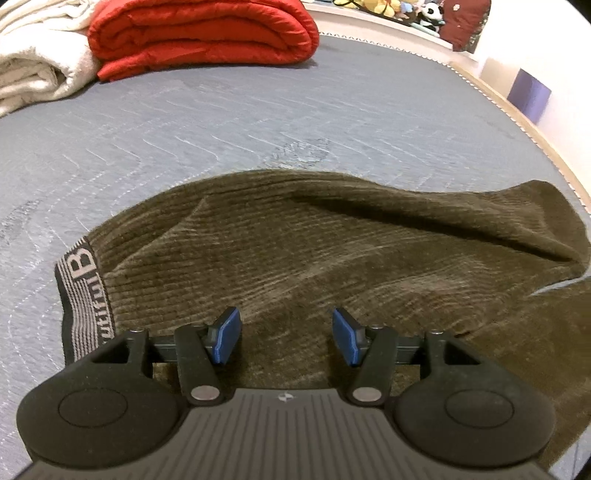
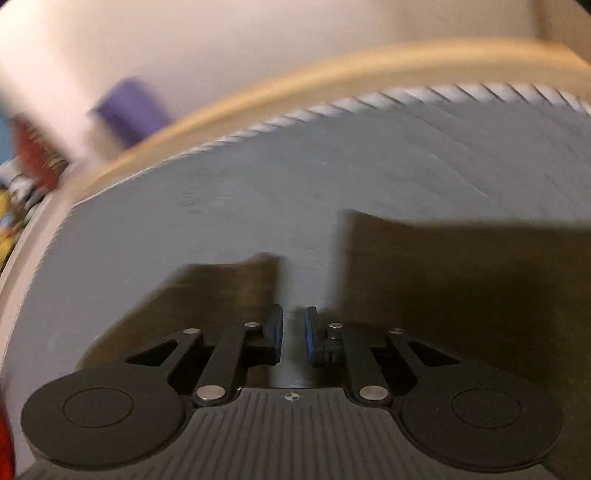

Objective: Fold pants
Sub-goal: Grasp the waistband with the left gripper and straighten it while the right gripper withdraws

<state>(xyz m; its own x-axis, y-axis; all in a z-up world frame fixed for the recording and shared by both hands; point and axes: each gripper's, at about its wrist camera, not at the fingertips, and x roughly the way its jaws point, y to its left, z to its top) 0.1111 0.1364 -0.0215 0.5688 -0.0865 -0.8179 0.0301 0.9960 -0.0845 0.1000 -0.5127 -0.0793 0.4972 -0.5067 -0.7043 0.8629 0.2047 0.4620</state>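
Olive-brown corduroy pants (image 1: 295, 251) lie spread across the grey mattress (image 1: 258, 118), and their black-and-grey lettered waistband (image 1: 83, 295) is at the left. My left gripper (image 1: 285, 317) hovers just over the cloth near the waistband, open, with nothing between its blue pads (image 1: 229, 332). The right wrist view is motion-blurred. In it two dark parts of the pants (image 2: 461, 288) lie either side of a strip of bare mattress (image 2: 258, 184). My right gripper (image 2: 294, 312) points down at that strip with its jaws a narrow gap apart and nothing pinched between them.
A folded red quilt (image 1: 203, 33) and a cream blanket (image 1: 37, 66) sit at the far left of the bed. Plush toys (image 1: 406, 11) line a ledge behind. The pale wooden bed edge (image 2: 332, 70) and a purple box (image 2: 129, 107) lie beyond the pants.
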